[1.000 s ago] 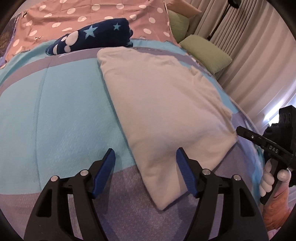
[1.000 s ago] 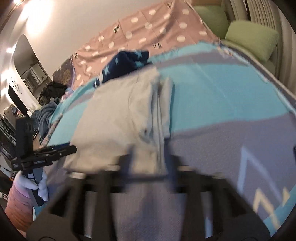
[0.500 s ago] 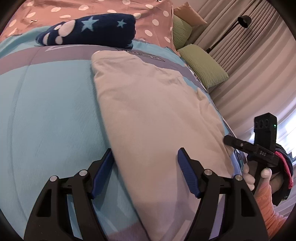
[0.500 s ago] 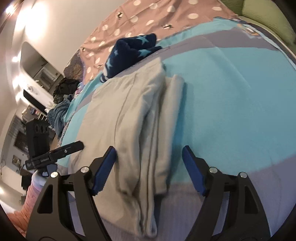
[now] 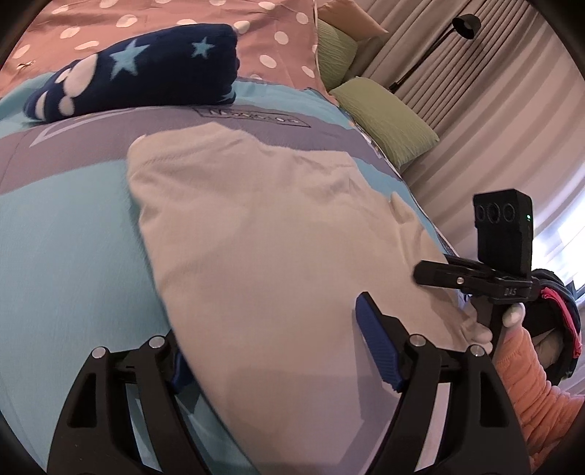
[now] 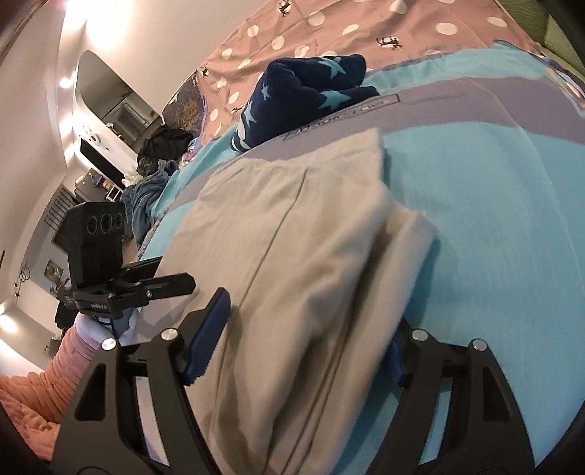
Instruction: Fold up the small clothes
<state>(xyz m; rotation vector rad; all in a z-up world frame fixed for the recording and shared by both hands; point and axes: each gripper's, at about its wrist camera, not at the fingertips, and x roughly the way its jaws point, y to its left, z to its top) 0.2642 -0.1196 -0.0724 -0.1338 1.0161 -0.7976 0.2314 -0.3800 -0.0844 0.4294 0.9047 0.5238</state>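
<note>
A wide bed takes up most of both views, covered by a turquoise and grey-lilac bedspread (image 5: 62,255), with a pink polka-dot cover (image 5: 278,33) towards the headboard. On the bedspread lies the beige garment (image 5: 278,248), partly folded lengthways into a long band with a narrower folded layer showing along its right edge in the right wrist view (image 6: 413,248). Beyond its far end sits a rolled navy blanket with stars (image 5: 146,69), well apart from the grippers. Green pillows (image 5: 387,120) lie by the curtain.

Both hands point their tools forward and downward over the near end of the garment, one at each long side. The left gripper (image 5: 278,350) tilts down over the cloth's left edge; its jaws stand wide apart and have just been opening. The beige fabric lies between them: the right blue pad (image 5: 376,350) stands clear on top of the cloth, while the left pad is mostly hidden under the garment's edge, so whether it touches I cannot tell.

The right gripper (image 6: 303,339) straddles the garment's right side, jaws likewise wide and just closing a little. Its left pad (image 6: 206,336) stands free beside the cloth; the right pad is largely hidden behind the folded edge. Neither tool pinches the fabric.

A hand (image 5: 512,318) with an orange sleeve (image 5: 530,383) holds the right tool's handle.
</note>
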